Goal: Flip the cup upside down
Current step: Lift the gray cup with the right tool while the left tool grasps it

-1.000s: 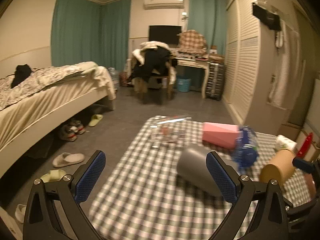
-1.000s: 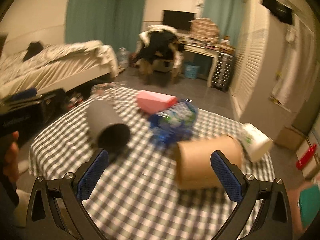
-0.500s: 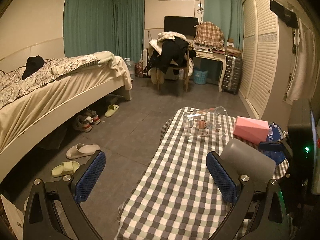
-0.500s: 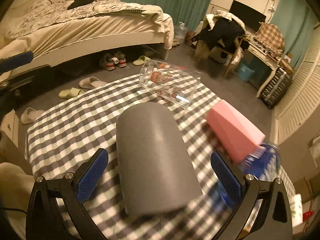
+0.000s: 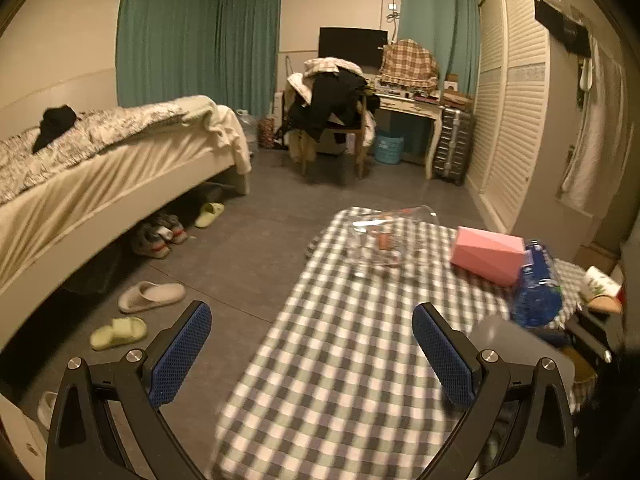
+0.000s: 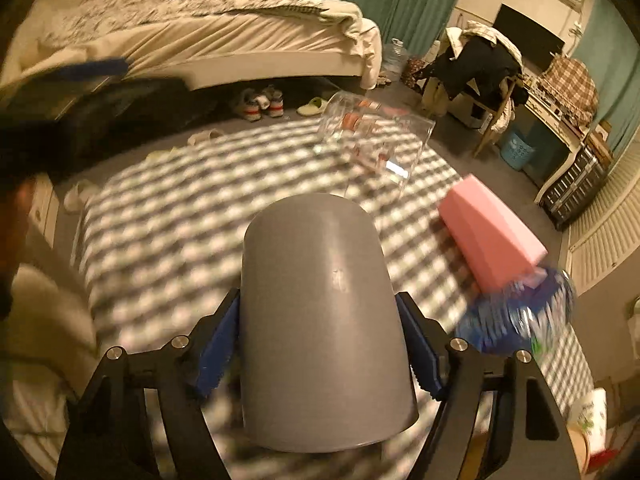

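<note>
A plain grey cup lies on its side on the checked tablecloth, closed base pointing away from the right wrist camera. My right gripper is shut on the grey cup, its blue pads pressed on both sides near the rim. In the left wrist view the cup shows partly behind the right finger. My left gripper is open and empty, over the table's near left edge.
A clear glass container lies on its side at the far end of the table. A pink box and a blue bottle lie to the right. A bed, slippers and a chair stand beyond.
My right gripper has moved in and closed its pads on the grey cup. My left gripper has shifted slightly and stays open.
</note>
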The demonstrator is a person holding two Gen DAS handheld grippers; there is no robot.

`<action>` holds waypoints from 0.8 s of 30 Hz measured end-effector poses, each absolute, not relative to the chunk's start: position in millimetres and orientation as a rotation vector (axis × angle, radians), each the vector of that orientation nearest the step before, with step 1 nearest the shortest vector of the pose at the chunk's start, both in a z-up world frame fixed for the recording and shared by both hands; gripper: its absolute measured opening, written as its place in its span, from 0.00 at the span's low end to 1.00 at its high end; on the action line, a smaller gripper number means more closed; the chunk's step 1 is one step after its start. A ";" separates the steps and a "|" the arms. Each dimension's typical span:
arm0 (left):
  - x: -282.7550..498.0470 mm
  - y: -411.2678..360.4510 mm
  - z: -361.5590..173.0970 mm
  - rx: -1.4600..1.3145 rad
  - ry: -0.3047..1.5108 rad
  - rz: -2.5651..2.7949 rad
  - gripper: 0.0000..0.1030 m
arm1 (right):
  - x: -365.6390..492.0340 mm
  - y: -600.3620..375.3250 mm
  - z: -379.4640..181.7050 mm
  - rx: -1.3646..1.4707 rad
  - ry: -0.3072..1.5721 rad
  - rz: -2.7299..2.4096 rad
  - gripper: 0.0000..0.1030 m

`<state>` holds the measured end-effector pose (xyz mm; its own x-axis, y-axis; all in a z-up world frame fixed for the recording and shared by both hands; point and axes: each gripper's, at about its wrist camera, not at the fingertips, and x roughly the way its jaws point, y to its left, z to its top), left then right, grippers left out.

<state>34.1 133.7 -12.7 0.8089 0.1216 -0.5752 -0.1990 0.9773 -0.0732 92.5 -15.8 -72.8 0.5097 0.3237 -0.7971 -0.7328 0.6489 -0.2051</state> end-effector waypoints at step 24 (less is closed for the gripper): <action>32.9 74.8 -19.6 0.050 0.651 0.155 1.00 | 31.2 -103.2 -7.8 -0.328 0.669 0.494 0.91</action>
<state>32.9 74.8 -19.6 0.7841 0.1590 -0.5999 -0.1278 0.9873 0.0946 31.2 -103.2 -7.8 0.6769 0.3279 -0.6590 -0.5332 0.8357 -0.1319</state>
